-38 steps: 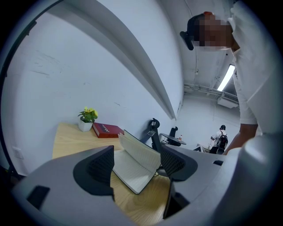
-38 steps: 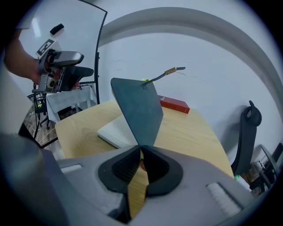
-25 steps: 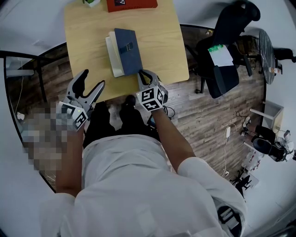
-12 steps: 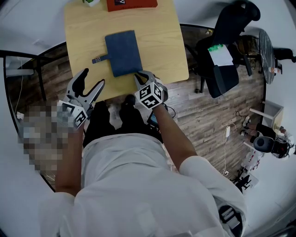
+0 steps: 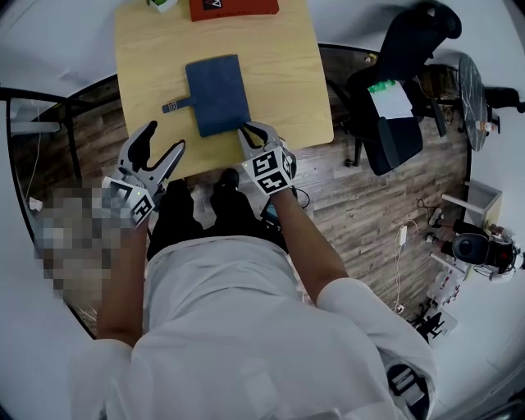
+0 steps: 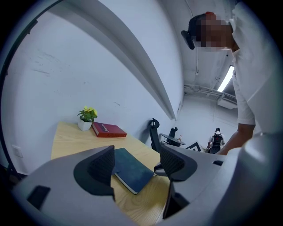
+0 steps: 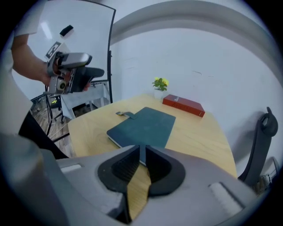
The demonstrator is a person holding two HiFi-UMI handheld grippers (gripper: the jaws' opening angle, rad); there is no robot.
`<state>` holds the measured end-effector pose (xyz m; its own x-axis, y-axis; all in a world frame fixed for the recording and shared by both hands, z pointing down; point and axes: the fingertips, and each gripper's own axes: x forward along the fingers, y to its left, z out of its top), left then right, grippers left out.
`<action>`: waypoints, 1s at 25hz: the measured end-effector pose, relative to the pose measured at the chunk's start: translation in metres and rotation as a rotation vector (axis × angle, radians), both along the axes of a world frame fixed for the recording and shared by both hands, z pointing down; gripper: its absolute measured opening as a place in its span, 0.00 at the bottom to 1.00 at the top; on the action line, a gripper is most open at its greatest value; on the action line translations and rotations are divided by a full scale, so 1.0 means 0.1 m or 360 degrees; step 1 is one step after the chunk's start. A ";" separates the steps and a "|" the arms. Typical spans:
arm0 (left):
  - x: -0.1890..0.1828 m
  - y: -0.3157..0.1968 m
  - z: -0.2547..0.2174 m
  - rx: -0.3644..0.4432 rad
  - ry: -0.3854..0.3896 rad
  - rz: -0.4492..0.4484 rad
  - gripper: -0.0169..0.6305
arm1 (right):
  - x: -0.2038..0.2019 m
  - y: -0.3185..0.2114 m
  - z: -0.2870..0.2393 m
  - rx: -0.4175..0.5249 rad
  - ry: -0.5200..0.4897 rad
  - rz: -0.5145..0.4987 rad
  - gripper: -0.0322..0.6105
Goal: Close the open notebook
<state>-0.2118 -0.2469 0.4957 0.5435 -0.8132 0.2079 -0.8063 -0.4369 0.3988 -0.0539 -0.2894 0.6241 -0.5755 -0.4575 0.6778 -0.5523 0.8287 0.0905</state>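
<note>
Since a second ago the notebook's cover has swung over, and the notebook now lies shut and flat. Half a second ago it already lay this way.

Head view: the notebook sits in the upper middle of the frame on the wooden table, its strap sticking out to the left. The right gripper has its tips at the notebook's lower right corner; whether they touch it cannot be told from here. The left gripper hangs at the table's lower left edge, well apart from the notebook, with its jaws spread wide. A red book lies at the top edge, and an office chair stands at the upper right.

Left gripper view: the left gripper has its jaws wide apart with nothing between the pads. Beyond them, low in the centre, lies the closed notebook. The red book and a small potted plant sit at the table's far end, left of centre.

Right gripper view: the right gripper has its jaws drawn almost together, leaving only a thin slit, and they clamp nothing. The notebook lies just past the tips in the centre, its strap on its upper left side. The left gripper shows at the upper left.
</note>
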 end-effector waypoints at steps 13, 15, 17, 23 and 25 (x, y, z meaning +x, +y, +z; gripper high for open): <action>0.16 -0.20 -0.55 0.0221 -0.0039 -0.0155 0.46 | 0.66 -0.33 -2.22 0.0496 -0.1072 0.0021 0.10; 0.21 -0.19 -0.71 0.0271 -0.0054 -0.0193 0.45 | 0.81 -0.30 -2.50 0.0584 -0.1116 -0.0014 0.10; 0.25 -0.15 -0.85 0.0314 -0.0069 -0.0235 0.45 | 0.97 -0.28 -2.71 0.0644 -0.1144 -0.0013 0.10; 0.44 0.06 -1.35 0.0460 -0.0120 -0.0305 0.44 | 1.36 -0.20 -3.17 0.0828 -0.1231 0.0072 0.10; 0.47 0.17 -1.53 0.0517 -0.0137 -0.0312 0.43 | 1.42 -0.11 -3.23 0.0888 -0.1259 0.0086 0.10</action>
<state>-0.1648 -0.2303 0.3429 0.3632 -0.9309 -0.0394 -0.9114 -0.3637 0.1925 0.0877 -0.3005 0.3007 -0.7408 -0.6350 -0.2190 -0.6583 0.7511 0.0490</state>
